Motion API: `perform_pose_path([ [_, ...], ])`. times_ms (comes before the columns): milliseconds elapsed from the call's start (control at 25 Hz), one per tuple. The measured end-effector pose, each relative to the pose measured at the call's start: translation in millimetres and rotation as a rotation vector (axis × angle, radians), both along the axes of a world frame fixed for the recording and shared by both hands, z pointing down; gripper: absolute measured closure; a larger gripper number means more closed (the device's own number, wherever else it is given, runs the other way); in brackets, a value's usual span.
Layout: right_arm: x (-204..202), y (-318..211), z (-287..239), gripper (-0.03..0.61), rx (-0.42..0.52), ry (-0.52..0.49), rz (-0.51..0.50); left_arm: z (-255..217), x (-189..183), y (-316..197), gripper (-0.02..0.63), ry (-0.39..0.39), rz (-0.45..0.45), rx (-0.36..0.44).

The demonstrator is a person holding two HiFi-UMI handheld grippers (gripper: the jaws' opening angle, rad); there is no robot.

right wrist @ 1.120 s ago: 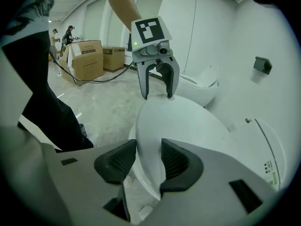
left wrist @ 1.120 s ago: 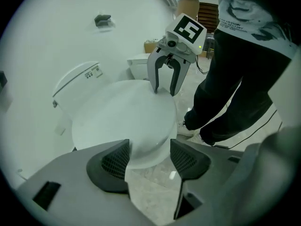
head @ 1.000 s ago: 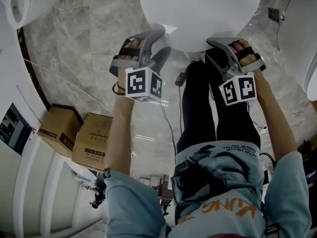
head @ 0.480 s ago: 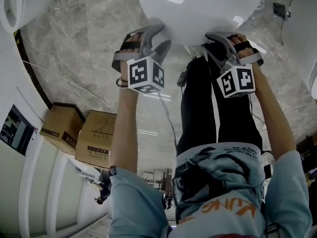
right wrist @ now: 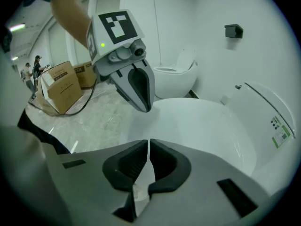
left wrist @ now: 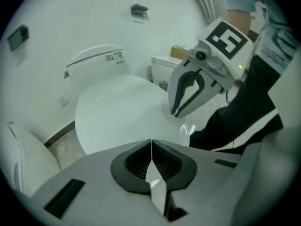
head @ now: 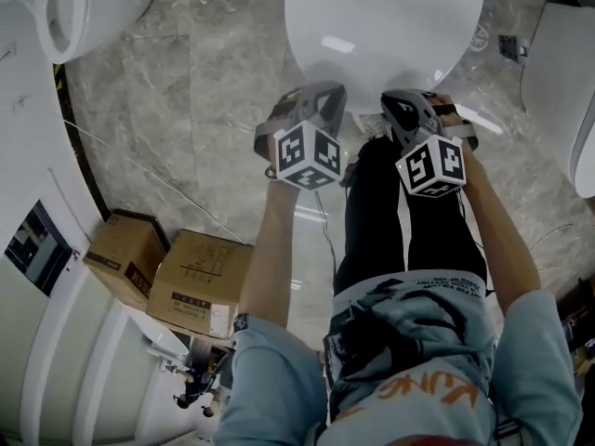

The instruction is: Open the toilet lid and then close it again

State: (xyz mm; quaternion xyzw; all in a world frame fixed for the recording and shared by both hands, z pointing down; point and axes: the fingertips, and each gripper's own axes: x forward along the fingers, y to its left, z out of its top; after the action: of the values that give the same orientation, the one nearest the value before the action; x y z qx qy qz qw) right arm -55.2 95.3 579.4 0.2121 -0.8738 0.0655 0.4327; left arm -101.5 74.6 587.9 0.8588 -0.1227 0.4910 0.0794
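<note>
The white toilet lid (head: 386,26) lies down flat over the bowl, with the tank (left wrist: 96,62) behind it. My left gripper (head: 321,96) hangs at the lid's front edge, left of centre. Its jaws are closing to shut, pads touching, nothing between them (left wrist: 151,145). Beside it, my right gripper (head: 402,105) is at the front edge too, with its jaws also closing to shut on nothing (right wrist: 147,147). Each shows in the other's view: the right gripper (left wrist: 176,111) and the left gripper (right wrist: 143,108) just over the lid (right wrist: 202,126). Neither holds the lid.
The person's black-trousered legs (head: 390,212) stand right in front of the bowl. Two cardboard boxes (head: 177,268) sit on the marble floor to the left. Another toilet (head: 65,7) is at top left and a white fixture (head: 567,82) at the right. A cable (head: 321,221) trails down.
Both grippers had open jaws at the lid's front rim; now both are shut on nothing. The left one has moved right, nearer the other, and both have rolled.
</note>
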Motion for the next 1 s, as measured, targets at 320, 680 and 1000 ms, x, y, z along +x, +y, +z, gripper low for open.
perform_pose_path([
  [320, 1.4, -38.4, -86.7, 0.565, -0.041, -0.156, 0.267, -113.4, 12.8, -61.0, 0.588, 0.23, -0.323, 0.06],
  [680, 16.5, -95.8, -228.5, 0.566, 0.042, -0.387, 0.54, -285.5, 5.9, -114.7, 0.588, 0.447, -0.481, 0.254],
  [1000, 38.5, -136.8, -391.2, 0.565, 0.261, -0.533, 0.647, -438.9, 7.3, -125.3, 0.588, 0.615, -0.566, 0.408],
])
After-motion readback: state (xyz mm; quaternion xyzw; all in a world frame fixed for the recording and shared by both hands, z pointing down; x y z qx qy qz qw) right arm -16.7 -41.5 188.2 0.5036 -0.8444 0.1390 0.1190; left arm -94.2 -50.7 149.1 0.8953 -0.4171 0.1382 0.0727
